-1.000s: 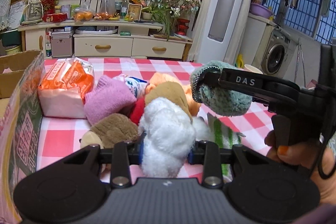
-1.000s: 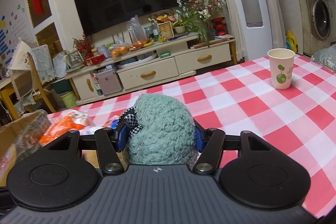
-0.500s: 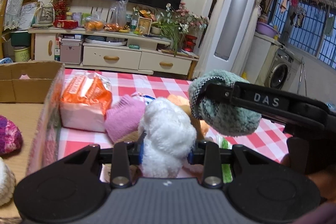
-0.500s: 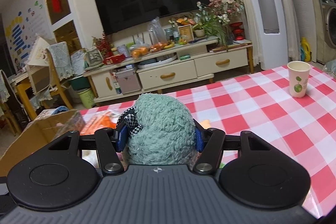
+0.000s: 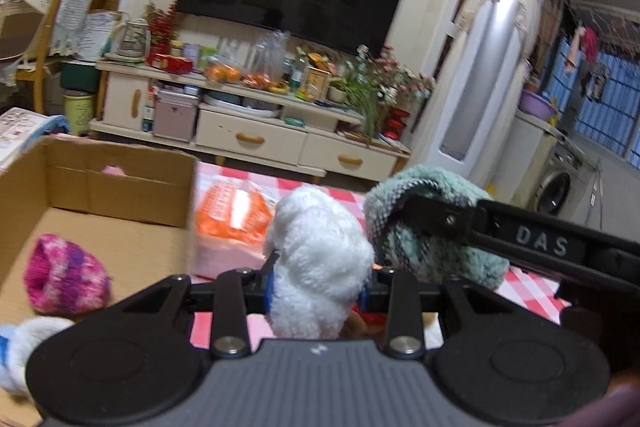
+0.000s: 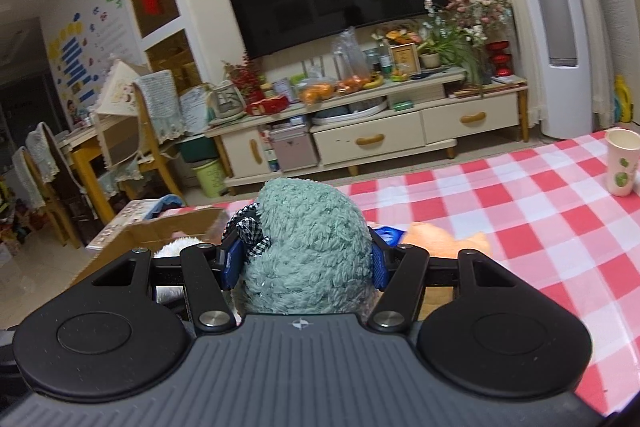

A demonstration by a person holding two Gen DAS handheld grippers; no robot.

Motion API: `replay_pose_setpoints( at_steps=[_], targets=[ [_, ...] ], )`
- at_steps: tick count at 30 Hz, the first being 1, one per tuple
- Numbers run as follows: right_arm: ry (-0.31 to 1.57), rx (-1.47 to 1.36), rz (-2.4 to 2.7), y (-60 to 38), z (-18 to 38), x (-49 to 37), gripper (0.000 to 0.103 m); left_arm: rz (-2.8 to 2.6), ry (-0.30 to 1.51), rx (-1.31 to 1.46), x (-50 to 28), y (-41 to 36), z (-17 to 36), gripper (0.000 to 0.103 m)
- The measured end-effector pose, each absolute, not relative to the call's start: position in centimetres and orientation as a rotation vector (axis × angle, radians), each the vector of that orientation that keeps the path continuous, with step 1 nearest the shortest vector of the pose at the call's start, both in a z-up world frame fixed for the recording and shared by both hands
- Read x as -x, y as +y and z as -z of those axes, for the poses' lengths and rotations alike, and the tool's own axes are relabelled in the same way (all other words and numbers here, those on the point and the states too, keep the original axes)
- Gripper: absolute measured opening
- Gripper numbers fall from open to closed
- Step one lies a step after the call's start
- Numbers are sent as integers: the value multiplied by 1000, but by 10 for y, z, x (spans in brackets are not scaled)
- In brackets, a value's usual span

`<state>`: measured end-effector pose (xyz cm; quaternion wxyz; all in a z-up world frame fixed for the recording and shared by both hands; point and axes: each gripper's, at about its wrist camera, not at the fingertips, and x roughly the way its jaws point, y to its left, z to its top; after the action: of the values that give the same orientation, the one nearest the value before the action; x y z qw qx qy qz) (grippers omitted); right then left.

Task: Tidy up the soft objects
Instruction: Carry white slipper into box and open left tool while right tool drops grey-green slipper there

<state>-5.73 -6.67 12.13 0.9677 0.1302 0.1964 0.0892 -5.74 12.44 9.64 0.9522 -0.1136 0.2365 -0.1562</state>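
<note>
My left gripper (image 5: pixel 318 285) is shut on a white fluffy soft toy (image 5: pixel 320 255), held in the air just right of the open cardboard box (image 5: pixel 100 219). Inside the box lie a pink knitted piece (image 5: pixel 64 273) and a white fluffy piece (image 5: pixel 24 355). My right gripper (image 6: pixel 304 259) is shut on a teal fluffy soft toy (image 6: pixel 308 251) with a checked trim; in the left wrist view that teal toy (image 5: pixel 424 227) hangs close on the right of the white one. The box's corner (image 6: pixel 180 227) shows left of the right gripper.
An orange plastic packet (image 5: pixel 230 215) lies on the red-and-white checked table (image 6: pixel 520 211) beside the box. A peach soft toy (image 6: pixel 436 239) lies behind the right gripper. A paper cup (image 6: pixel 622 163) stands at the table's far right. A TV cabinet stands beyond the table.
Both grippers have risen and swung left with their toys. The pile of soft toys has dropped out of the left wrist view, and the box's inside has come into sight.
</note>
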Motion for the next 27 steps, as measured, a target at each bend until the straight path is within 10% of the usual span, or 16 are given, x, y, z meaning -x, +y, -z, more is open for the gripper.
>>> replay_pose_setpoints(
  at_steps=[27],
  targets=[
    [509, -162, -500, 54, -110, 26, 76, -88, 546, 337, 35, 249, -94, 35]
  ],
)
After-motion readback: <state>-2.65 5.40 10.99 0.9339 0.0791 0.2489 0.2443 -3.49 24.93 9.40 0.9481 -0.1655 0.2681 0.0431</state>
